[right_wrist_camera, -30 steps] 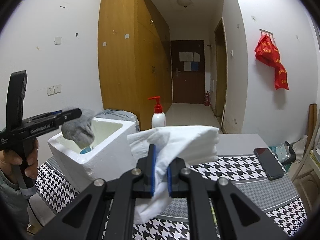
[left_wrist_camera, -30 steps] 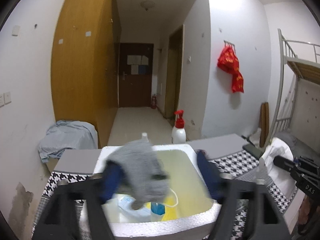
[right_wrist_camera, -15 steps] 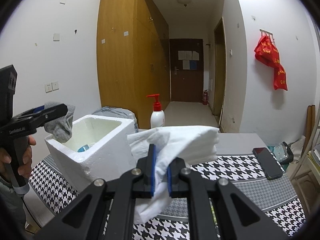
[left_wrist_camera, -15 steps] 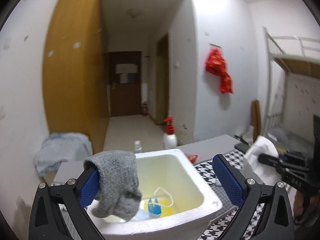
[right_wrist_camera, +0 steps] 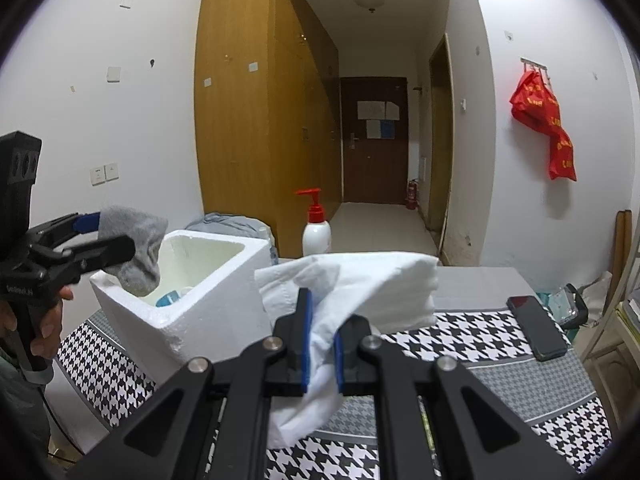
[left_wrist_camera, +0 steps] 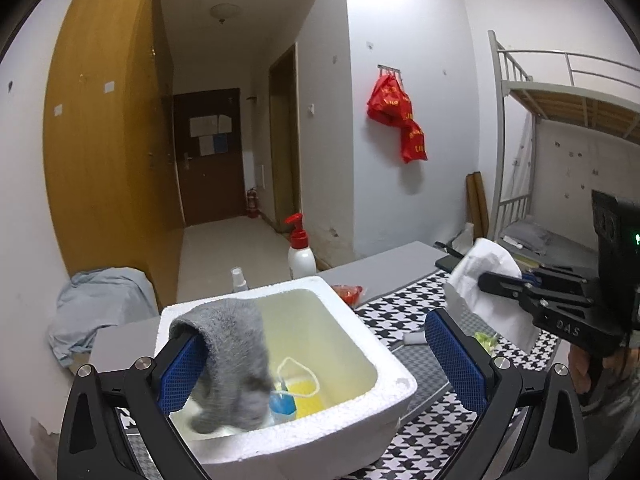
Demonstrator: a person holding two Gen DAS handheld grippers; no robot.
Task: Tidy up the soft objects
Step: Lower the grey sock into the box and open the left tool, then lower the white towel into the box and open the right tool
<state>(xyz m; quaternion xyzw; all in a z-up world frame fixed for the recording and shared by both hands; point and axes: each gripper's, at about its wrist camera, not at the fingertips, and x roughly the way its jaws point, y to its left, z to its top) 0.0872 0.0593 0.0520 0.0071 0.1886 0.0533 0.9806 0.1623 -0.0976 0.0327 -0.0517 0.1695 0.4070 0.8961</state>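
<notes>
A grey sock [left_wrist_camera: 232, 364] hangs off the left finger of my open left gripper [left_wrist_camera: 320, 356], drooping into the white foam box [left_wrist_camera: 384, 396]. The box holds a face mask and blue and yellow items [left_wrist_camera: 296, 394]. In the right wrist view the sock [right_wrist_camera: 140, 248] hangs at the box [right_wrist_camera: 208, 312] rim, on the left gripper [right_wrist_camera: 104, 240]. My right gripper [right_wrist_camera: 320, 340] is shut on a wad of white tissue [right_wrist_camera: 360, 288], held above the houndstooth table right of the box. It also shows in the left wrist view [left_wrist_camera: 508, 284] with the tissue [left_wrist_camera: 484, 280].
A red-pump lotion bottle [right_wrist_camera: 316, 228] and a small spray bottle [left_wrist_camera: 239, 280] stand behind the box. A black phone [right_wrist_camera: 536, 328] lies on the table at right. A red packet [left_wrist_camera: 348, 292] lies beside the box. A bunk bed [left_wrist_camera: 560, 140] stands at far right.
My left gripper opened wide; the sock went from pinched to hanging on the left finger over the box. The right gripper with the tissue stayed still.
</notes>
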